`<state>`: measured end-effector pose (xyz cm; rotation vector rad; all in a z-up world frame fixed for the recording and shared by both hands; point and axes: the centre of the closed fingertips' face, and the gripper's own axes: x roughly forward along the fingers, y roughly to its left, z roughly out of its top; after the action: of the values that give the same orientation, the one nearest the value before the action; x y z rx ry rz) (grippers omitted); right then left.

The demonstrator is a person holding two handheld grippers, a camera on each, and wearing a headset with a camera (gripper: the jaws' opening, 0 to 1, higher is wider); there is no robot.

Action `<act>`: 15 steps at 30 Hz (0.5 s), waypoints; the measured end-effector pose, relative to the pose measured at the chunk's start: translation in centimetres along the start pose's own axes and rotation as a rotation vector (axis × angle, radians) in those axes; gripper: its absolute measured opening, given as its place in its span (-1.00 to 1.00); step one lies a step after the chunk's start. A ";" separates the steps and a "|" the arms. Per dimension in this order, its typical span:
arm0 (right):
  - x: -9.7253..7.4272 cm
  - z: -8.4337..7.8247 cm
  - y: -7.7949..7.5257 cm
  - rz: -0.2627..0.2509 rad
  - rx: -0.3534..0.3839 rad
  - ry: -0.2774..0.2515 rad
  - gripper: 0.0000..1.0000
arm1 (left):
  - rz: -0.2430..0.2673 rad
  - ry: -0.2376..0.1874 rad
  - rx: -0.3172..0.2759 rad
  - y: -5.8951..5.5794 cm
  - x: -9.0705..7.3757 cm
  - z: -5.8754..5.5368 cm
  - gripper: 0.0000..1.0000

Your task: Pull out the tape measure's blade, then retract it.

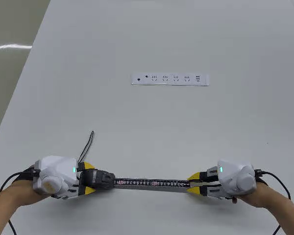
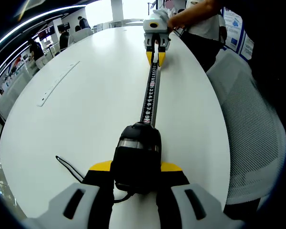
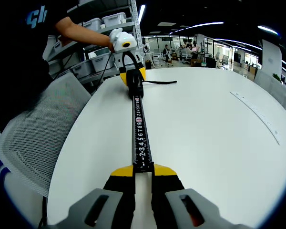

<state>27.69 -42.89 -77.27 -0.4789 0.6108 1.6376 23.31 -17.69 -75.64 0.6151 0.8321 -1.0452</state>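
Tape measure (image 1: 100,179) lies near the front edge of the white surface (image 1: 137,39), between the two tools. Its dark case sits between the jaws of the left tool (image 2: 137,167), which are closed against its two sides and hold it firmly. The blade (image 1: 152,183) is pulled out of the case and runs in a straight line, low over the surface, to the right tool (image 3: 133,169). The jaws of that tool are almost fully closed and pinch the end of the blade between the yellow tips. In the right gripper view the printed numbers on the blade are readable close to the tips. A thin black strap (image 1: 86,146) comes from the case and lies loose on the surface behind the left tool. A white power strip (image 1: 169,79) lies flat further back, well apart from the tape measure. A mesh chair (image 2: 248,133) stands beside the surface.
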 end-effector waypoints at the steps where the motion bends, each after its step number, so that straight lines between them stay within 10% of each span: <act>1: 0.0 0.0 0.0 -0.001 0.000 0.000 -0.81 | 0.000 0.000 -0.001 0.0 0.0 0.0 -0.40; 15: -1.0 -1.1 -0.2 -0.007 0.010 0.011 -0.81 | -0.004 0.008 0.001 0.1 0.2 0.0 -0.40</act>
<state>27.96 -44.39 -77.51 -0.4822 0.6249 1.6259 23.40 -17.74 -75.82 0.6191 0.8403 -1.0472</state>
